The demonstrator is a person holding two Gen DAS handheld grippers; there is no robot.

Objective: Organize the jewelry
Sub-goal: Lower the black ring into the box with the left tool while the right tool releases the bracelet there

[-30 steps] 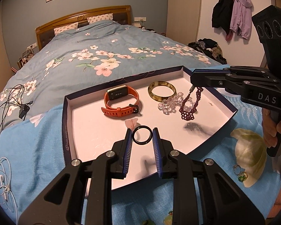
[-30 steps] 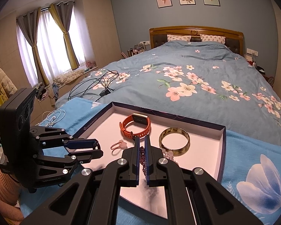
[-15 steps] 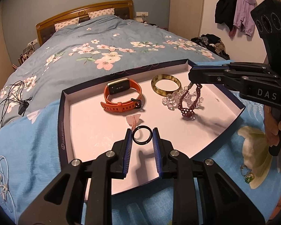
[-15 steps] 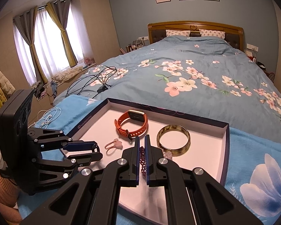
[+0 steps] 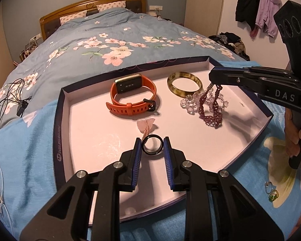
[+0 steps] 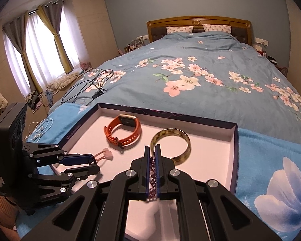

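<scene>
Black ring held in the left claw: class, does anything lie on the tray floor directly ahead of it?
Yes. The pink butterfly charm with its cord lies on the tray just beyond the black ring, which the left claw grips. The floor to either side looks bare.

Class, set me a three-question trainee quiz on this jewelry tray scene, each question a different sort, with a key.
1. True or false: the left gripper holds the black ring.
2. What does the right gripper hold: A) amber bangle B) dark red bead bracelet C) orange watch?
3. Fill in: the clear crystal bracelet lies in the ____.

Key: 1 true; 2 B; 3 tray.
</scene>
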